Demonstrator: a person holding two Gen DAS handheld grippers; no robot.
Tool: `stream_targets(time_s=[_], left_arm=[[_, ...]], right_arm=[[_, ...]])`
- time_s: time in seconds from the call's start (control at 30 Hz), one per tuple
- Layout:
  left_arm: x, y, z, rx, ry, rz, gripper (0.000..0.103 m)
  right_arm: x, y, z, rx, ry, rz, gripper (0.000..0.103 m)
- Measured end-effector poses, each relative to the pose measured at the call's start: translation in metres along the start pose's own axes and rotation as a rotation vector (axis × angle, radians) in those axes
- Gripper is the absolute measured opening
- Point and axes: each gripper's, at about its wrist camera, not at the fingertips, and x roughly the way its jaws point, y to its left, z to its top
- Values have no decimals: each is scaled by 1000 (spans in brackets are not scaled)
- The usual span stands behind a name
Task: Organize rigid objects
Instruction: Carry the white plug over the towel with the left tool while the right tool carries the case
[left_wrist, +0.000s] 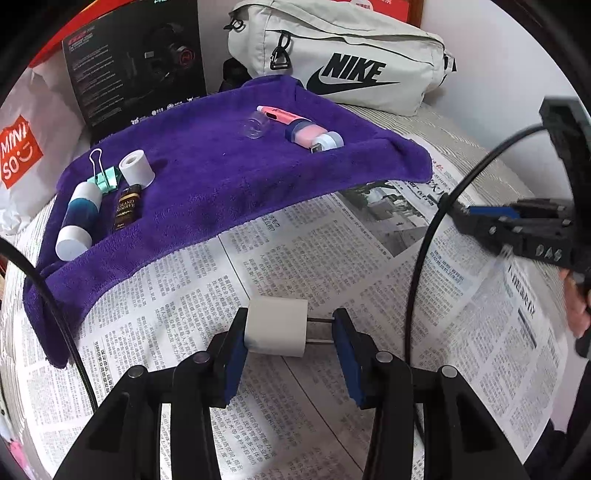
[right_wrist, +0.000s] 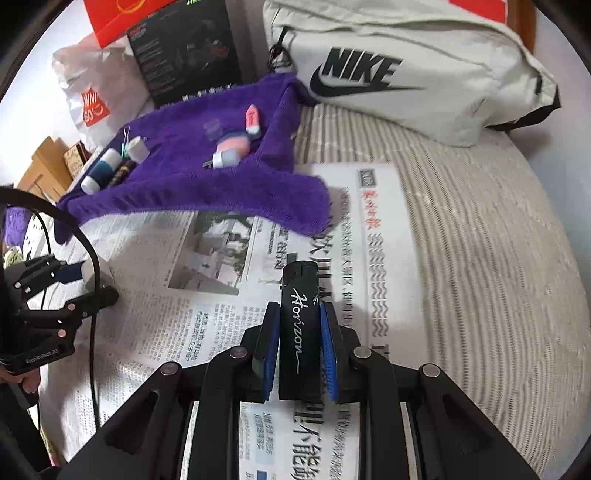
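My left gripper (left_wrist: 286, 328) is shut on a white plug adapter (left_wrist: 276, 326), its two prongs against the right pad, above the newspaper (left_wrist: 303, 258). My right gripper (right_wrist: 300, 347) is shut on a black "Horizon" lighter (right_wrist: 299, 332), held upright over the newspaper (right_wrist: 207, 317). The purple towel (left_wrist: 221, 177) carries two groups. At its left are a blue-white tube (left_wrist: 79, 218), a green binder clip (left_wrist: 105, 175), a white roll (left_wrist: 136, 169) and a small dark bottle (left_wrist: 127, 206). At its right are a pink highlighter (left_wrist: 280, 114), a clear cap (left_wrist: 255, 127) and a pink-blue USB item (left_wrist: 314, 138).
A white Nike bag (left_wrist: 343, 59) and a black box (left_wrist: 136, 62) stand behind the towel, with a Miniso bag (left_wrist: 22, 147) at the left. The right gripper shows at the right edge of the left wrist view (left_wrist: 517, 229). Striped bedding (right_wrist: 480, 258) lies right of the newspaper.
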Motion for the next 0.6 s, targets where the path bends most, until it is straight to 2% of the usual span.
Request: stream_targets(time_s=[0.3,0.6], left_arm=[[-13,22,-1,-58,-9,2,43],[-35,49,8,-102,-45,15,43]], right_arm=[[-6,5,5,-14,-8,4,22],[-13,36,29,-96,-31,50,22]])
